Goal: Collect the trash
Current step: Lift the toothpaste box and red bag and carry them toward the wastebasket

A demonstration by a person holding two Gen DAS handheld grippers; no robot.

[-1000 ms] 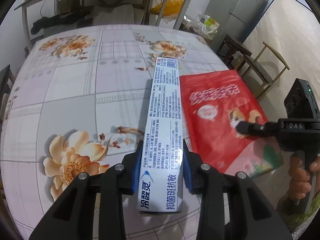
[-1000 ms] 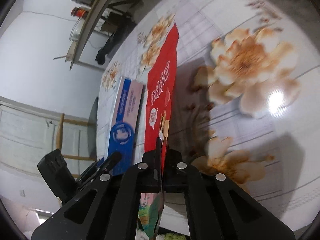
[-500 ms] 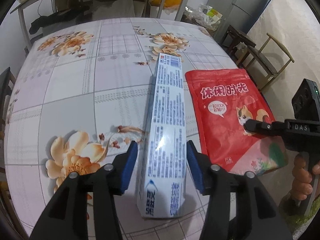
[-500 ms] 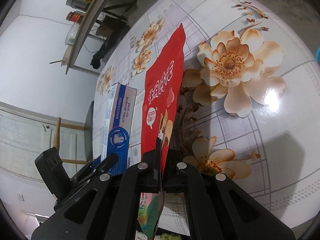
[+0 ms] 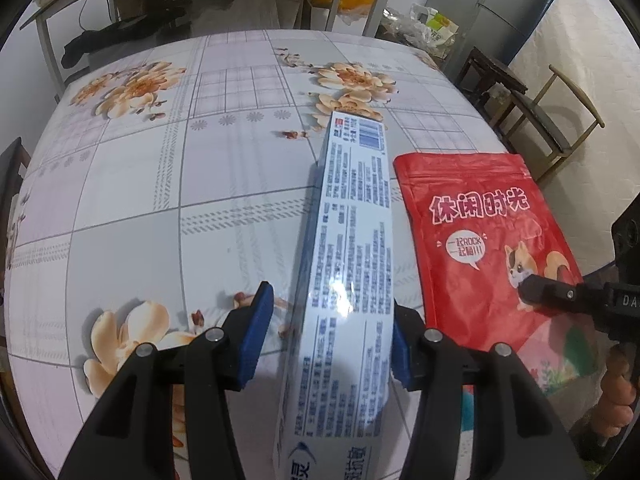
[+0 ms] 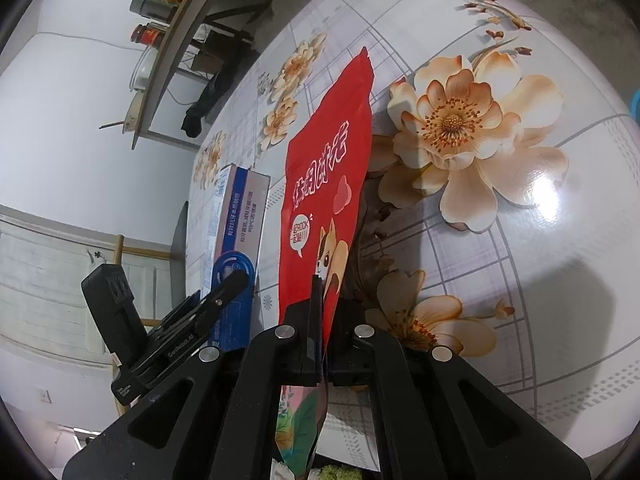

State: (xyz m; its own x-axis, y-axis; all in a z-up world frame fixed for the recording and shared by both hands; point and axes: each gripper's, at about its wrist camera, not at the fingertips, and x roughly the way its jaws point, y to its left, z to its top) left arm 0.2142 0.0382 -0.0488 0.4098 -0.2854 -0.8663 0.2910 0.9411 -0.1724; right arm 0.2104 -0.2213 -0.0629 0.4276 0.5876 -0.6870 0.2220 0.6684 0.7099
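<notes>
On the left, the long white-and-blue cardboard toothpaste box (image 5: 352, 264) lies on the floral surface (image 5: 160, 184). I judge it light, stiff and glossy, best taken across its narrow sides near the near end. My left hand-held gripper (image 5: 326, 340) straddles that end, released, with a gap at the left pad. To its right, the flat red foil snack pouch (image 6: 328, 200) is limp and slippery; my right hand-held gripper (image 6: 322, 344) is clenched on its near edge.

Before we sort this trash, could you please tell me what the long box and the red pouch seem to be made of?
The toothpaste box looks like glossy coated cardboard: straight folded edges, printed text and a bright glare patch. The red snack pouch seems to be thin plastic film, perhaps laminated: it is flat, smooth and faintly shiny, with a sealed top band.
</notes>
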